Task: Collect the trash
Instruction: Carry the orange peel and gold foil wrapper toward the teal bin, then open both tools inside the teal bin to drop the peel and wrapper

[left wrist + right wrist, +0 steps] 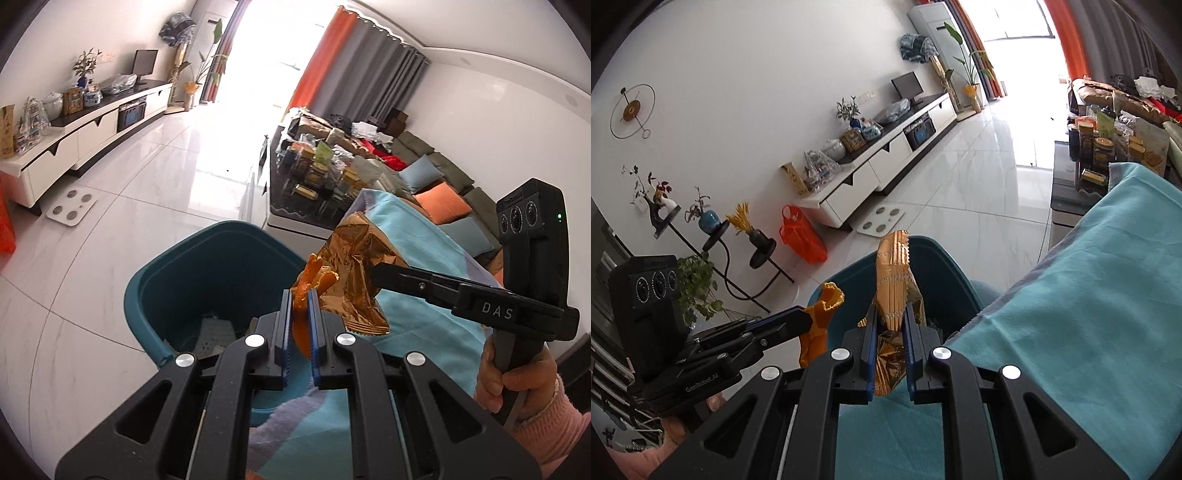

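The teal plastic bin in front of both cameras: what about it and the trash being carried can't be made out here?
- Teal plastic bin: its bottom is hidden in both views by the gripper bodies; only a pale scrap shows in the left wrist view.
- Crumpled gold foil wrapper: its print is too small to read.
- Orange fruit peel: its lower end is covered by the left hand-held gripper.
- Right hand-held gripper: the person holding it is cut off.

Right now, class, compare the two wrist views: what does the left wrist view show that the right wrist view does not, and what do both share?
Only the left wrist view shows the sofa cushions and a pink sleeve.

Only the right wrist view shows the wall clock and an orange bag.

Both show the teal bin, the orange peel in the left tool, and the gold wrapper in the right tool.
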{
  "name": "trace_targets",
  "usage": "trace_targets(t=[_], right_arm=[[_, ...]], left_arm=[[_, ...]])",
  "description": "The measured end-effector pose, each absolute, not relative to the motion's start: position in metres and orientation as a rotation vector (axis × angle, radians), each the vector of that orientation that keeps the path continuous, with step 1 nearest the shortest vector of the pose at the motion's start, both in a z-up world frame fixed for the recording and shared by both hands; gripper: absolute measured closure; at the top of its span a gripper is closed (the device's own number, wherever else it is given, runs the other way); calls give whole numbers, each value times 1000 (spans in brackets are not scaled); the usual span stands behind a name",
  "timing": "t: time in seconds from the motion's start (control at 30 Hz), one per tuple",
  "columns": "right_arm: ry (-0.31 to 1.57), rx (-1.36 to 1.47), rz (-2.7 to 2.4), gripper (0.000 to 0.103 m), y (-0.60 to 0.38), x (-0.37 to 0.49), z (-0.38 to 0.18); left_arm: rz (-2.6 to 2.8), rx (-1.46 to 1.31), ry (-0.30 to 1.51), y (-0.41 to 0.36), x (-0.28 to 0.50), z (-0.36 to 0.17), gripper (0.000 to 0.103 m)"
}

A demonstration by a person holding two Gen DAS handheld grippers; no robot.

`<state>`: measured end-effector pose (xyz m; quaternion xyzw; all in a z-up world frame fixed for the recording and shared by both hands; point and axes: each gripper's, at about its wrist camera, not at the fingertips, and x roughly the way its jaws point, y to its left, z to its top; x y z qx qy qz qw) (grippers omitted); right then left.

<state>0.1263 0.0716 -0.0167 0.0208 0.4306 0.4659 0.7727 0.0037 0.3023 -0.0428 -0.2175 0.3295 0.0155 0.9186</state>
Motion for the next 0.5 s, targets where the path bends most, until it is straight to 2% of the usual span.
trace_targets(t=[0.33,0.5], right_arm=[[993,-12,1008,90,101,132,-31],[1024,-30,1004,86,113,131,-39]], left_arm=[[82,-465,720,314,21,-66,94],[100,-466,739,315,34,-77,94]])
